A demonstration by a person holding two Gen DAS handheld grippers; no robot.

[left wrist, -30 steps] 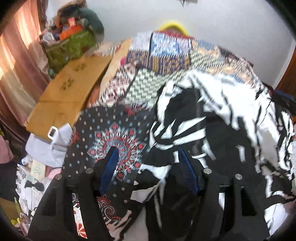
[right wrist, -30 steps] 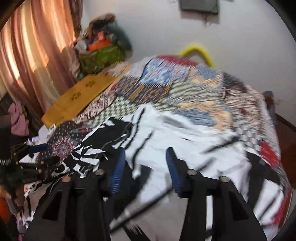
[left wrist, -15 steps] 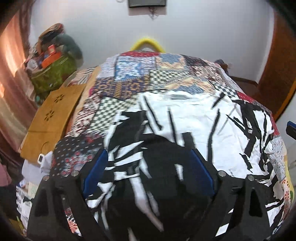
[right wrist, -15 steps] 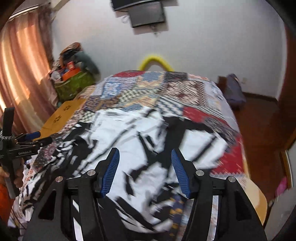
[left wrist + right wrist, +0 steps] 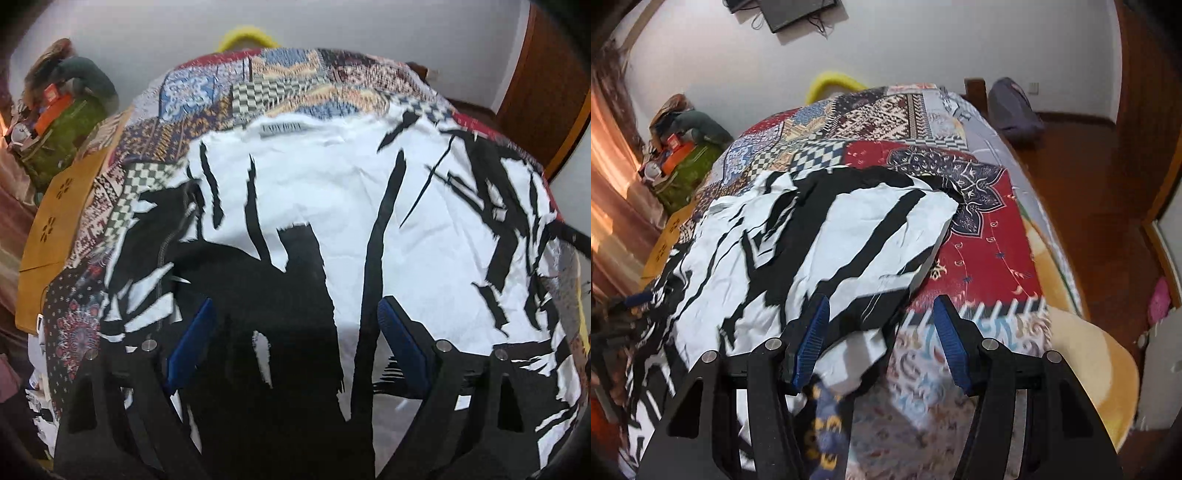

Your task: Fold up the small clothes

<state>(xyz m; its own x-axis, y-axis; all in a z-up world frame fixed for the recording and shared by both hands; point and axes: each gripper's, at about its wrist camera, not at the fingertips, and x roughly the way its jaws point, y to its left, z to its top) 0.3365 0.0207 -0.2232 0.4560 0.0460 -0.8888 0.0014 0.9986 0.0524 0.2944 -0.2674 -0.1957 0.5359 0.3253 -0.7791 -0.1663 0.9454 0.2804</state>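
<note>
Black-and-white patterned garment [image 5: 332, 206], spread flat on a bed's patchwork quilt [image 5: 982, 236]; left tongs [image 5: 295, 332] wide apart over its dark near portion, right tongs [image 5: 881, 332] wide apart at its near corner, neither gripping.

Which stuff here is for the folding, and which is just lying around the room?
For the folding:
black-and-white garment
left gripper, open
right gripper, open
patchwork bedspread it lies on

Just lying around:
green bundle
yellow hoop
grey bag
wall screen
orange board
</note>
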